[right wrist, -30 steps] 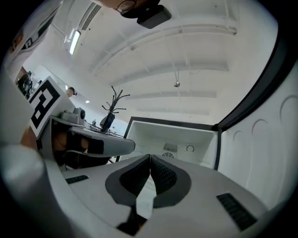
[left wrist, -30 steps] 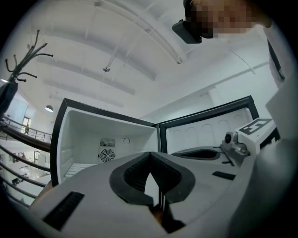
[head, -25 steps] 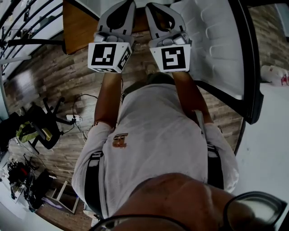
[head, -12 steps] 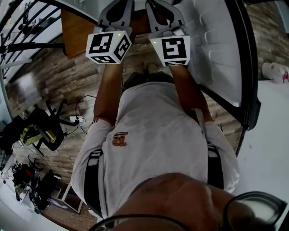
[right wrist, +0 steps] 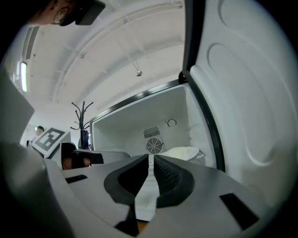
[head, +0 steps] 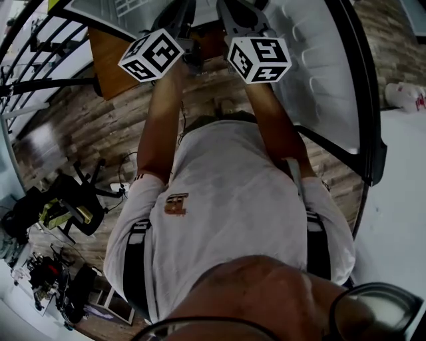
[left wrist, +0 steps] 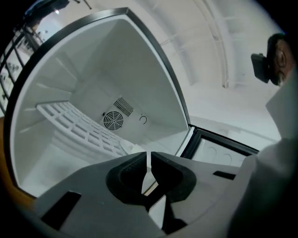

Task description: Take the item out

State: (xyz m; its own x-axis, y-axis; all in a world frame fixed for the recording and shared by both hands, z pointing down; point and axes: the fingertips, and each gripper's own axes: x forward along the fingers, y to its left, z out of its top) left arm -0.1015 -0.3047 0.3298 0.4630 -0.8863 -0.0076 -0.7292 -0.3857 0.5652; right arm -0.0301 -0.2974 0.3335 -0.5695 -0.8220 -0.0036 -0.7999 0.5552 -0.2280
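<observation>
A small white fridge stands open; its cavity [left wrist: 93,93] holds a white rack shelf [left wrist: 79,123] and a round fan grille [left wrist: 112,121]. In the right gripper view a white lumpy item [right wrist: 184,152] lies on the cavity floor at the right, near the fan grille [right wrist: 153,146]. My left gripper [left wrist: 148,160] is shut and empty, pointing into the cavity from outside. Beside it, my right gripper [right wrist: 151,162] has its jaws together with nothing between them, short of the item. In the head view both grippers [head: 178,16] [head: 238,14] are raised at the top edge.
The fridge door [head: 319,66] hangs open on my right, its white inner panel [right wrist: 251,93] close beside the right gripper. A wooden panel [head: 110,56] is at the left. A chair [head: 73,200] and cables sit on the wood floor behind. A coat stand [right wrist: 81,111] stands further off.
Both grippers have risen and moved forward toward the fridge, and their marker cubes have tilted. Jaws stay together.
</observation>
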